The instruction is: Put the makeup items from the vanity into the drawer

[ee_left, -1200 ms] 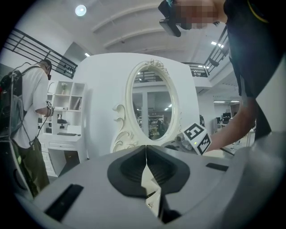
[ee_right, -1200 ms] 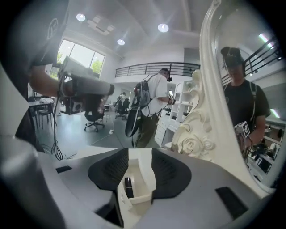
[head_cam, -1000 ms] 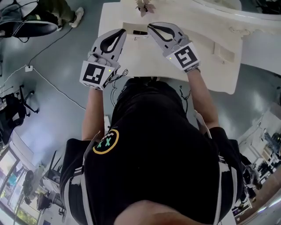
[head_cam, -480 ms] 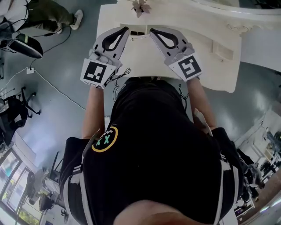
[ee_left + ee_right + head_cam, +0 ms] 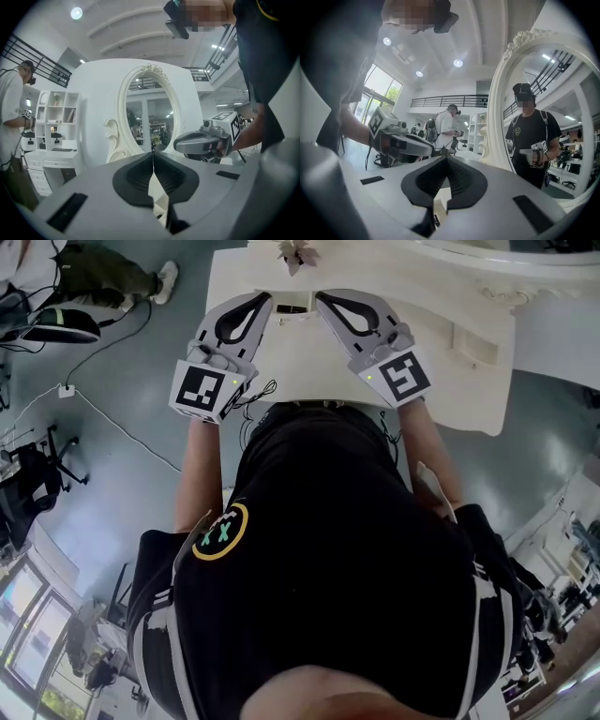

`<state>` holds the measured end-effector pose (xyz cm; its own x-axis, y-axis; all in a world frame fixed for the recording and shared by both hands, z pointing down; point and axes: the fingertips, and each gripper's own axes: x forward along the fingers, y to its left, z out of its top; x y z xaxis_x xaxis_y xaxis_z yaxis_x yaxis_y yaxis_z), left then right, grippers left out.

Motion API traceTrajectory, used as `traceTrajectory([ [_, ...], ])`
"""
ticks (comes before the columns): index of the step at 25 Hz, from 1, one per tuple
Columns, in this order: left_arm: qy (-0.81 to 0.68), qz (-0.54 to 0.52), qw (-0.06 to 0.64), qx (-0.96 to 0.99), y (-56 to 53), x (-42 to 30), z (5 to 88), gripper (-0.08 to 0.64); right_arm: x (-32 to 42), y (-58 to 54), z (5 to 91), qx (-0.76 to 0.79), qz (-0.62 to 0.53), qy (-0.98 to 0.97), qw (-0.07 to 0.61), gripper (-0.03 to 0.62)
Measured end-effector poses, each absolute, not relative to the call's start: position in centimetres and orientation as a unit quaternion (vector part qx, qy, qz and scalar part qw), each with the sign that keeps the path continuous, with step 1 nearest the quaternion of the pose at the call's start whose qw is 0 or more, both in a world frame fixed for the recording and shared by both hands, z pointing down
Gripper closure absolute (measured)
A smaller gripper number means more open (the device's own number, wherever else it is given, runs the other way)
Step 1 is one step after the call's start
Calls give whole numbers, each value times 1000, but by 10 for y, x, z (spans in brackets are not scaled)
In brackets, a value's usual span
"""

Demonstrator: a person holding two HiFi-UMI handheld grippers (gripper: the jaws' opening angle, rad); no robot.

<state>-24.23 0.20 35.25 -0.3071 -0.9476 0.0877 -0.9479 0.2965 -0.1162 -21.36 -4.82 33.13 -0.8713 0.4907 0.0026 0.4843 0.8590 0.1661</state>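
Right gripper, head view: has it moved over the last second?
Yes, slightly: the marker cube of the right gripper now sits nearer the front edge of the vanity.

The head view looks steeply down on the surface (image 5: pixel 291 362), while both gripper views face level along their jaws, sharing the mirror (image 5: pixel 151 112).

Glossy grey floor (image 5: pixel 112 484), cable (image 5: pixel 122 427) trailing across. White shelf unit (image 5: pixel 54 110) against wall. Ornate oval mirror (image 5: pixel 150 122) above white vanity (image 5: pixel 291 362). Round ceiling lights (image 5: pixel 458 63), tall windows (image 5: pixel 382 96).
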Motion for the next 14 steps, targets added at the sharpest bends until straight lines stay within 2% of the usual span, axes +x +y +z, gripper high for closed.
traceTrajectory([
  [14, -809, 76, -13, 582, -2, -233, 343, 537, -204, -56, 321, 249, 87, 964, 42, 572],
])
